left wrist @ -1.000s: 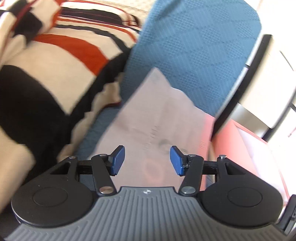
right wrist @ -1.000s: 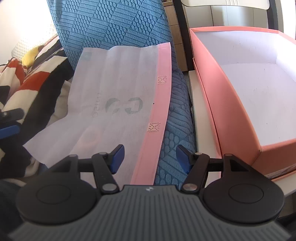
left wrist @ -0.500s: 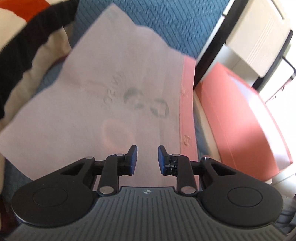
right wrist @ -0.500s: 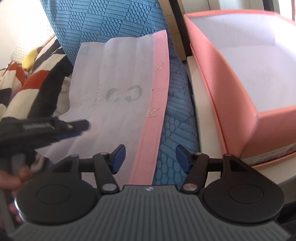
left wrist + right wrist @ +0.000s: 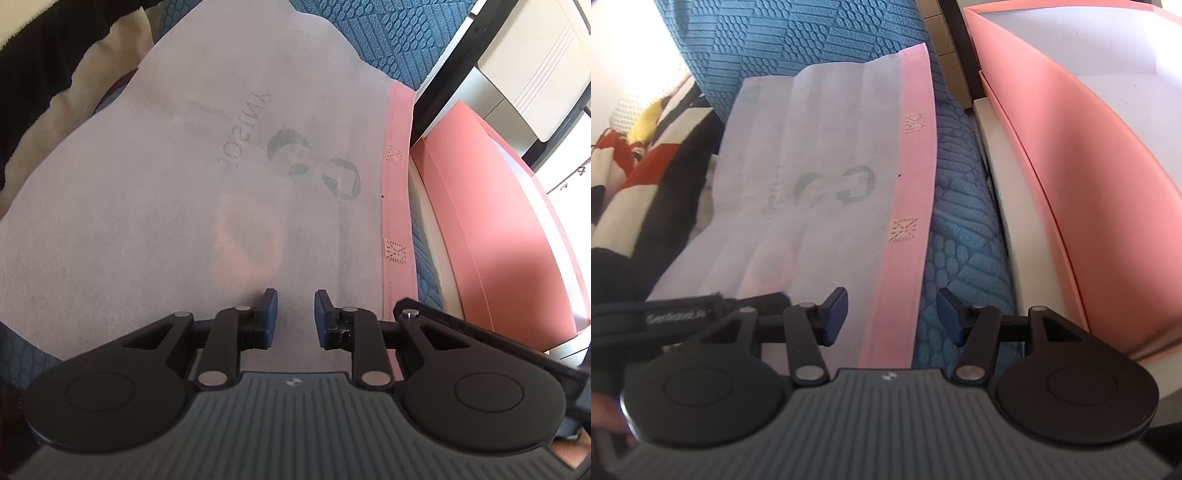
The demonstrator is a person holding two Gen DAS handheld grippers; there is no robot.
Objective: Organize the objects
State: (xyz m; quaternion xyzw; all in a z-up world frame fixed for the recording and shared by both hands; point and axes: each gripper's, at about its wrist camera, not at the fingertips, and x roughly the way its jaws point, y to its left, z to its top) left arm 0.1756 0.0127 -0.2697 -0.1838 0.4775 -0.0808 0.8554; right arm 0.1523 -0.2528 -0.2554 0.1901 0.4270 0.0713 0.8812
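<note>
On blue cover [image 5: 964,236]: one bag [image 5: 820,206] (flat).

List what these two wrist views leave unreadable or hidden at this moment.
- Bag near edge: left wrist view, hidden under the left gripper; whether it is pinched cannot be told.
- Bag contents: only a faint pink ring shows through the fabric.
- Box interior: right wrist view, cut off by the frame edge.
- Bag lettering: faint, showing reversed.

The white bag [image 5: 192,177] shows faint grey letters reading roughly "XNISOL", seen reversed through the fabric, beside a two-part round logo. The left gripper [image 5: 683,314] carries blurred white lettering, not legible.
</note>
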